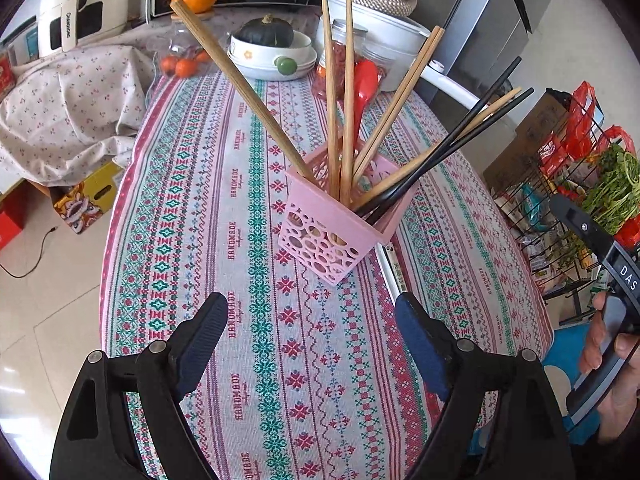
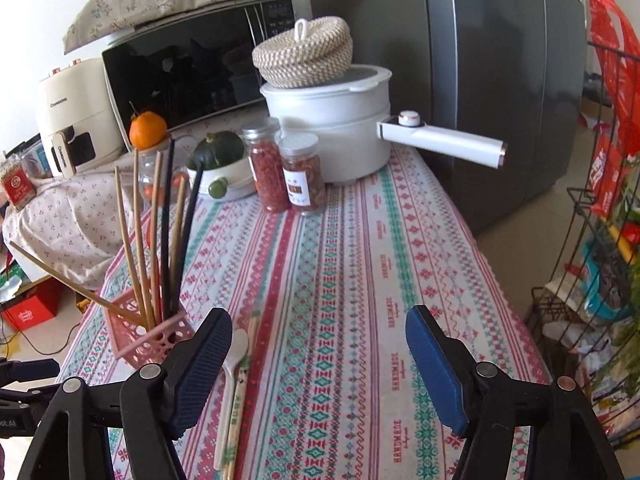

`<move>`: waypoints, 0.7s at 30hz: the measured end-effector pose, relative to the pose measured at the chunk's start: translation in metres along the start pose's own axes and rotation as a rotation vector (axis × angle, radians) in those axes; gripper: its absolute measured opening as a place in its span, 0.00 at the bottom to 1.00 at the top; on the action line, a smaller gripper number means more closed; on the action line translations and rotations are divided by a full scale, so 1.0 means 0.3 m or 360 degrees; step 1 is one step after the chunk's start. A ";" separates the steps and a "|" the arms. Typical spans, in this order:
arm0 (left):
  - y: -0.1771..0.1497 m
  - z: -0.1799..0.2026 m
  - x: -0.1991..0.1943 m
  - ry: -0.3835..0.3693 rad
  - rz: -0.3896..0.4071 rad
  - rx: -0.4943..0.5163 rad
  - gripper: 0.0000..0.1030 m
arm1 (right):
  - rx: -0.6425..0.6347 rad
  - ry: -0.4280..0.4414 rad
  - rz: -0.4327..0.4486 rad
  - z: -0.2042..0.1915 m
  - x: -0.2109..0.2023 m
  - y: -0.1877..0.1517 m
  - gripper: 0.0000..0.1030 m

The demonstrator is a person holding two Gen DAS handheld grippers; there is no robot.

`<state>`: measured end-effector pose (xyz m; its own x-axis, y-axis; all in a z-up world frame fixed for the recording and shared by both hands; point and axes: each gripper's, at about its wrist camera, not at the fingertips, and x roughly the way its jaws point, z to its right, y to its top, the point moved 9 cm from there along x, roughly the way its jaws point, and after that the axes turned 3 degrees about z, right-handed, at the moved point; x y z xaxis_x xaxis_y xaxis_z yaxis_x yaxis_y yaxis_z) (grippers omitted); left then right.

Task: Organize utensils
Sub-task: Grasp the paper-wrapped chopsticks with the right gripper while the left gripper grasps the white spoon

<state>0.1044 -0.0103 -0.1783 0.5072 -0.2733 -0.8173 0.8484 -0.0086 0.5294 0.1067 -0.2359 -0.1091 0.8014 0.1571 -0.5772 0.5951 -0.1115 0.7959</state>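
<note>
While both my claws, left [image 1: 310, 344] and right [image 2: 320, 364], hang released and empty, I should pinch the white spoon [image 2: 236, 354] lying on the table [image 2: 400, 280] beside the pink holder [image 2: 150, 338] at mid-handle.

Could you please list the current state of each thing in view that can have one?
left gripper: open, empty
right gripper: open, empty
pink holder: upright, holding chopsticks
white spoon: lying on tablecloth
loose chopsticks: lying beside spoon
spice jars: capped
white pot: lidded
</note>
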 end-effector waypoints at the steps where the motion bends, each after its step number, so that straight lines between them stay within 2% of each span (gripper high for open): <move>1: -0.004 0.002 0.011 0.0004 -0.0014 0.0002 0.85 | 0.0003 0.0006 -0.0036 0.003 0.018 -0.014 0.76; 11: -0.036 -0.009 0.094 0.0031 -0.0149 -0.0033 0.85 | -0.0179 0.0068 -0.0506 -0.106 0.259 -0.211 0.77; 15: -0.038 -0.024 0.104 0.0042 -0.0166 -0.0048 0.85 | -0.0161 0.0117 -0.0706 -0.147 0.350 -0.294 0.76; 21: -0.042 -0.029 0.111 0.0032 -0.0190 -0.0056 0.85 | -0.0027 0.0077 -0.0806 -0.131 0.438 -0.338 0.64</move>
<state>0.1119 -0.0108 -0.2143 0.4050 -0.2532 -0.8785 0.9074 -0.0062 0.4201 0.1492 -0.1653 -0.2585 0.4087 0.2325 -0.8826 0.9068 0.0063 0.4215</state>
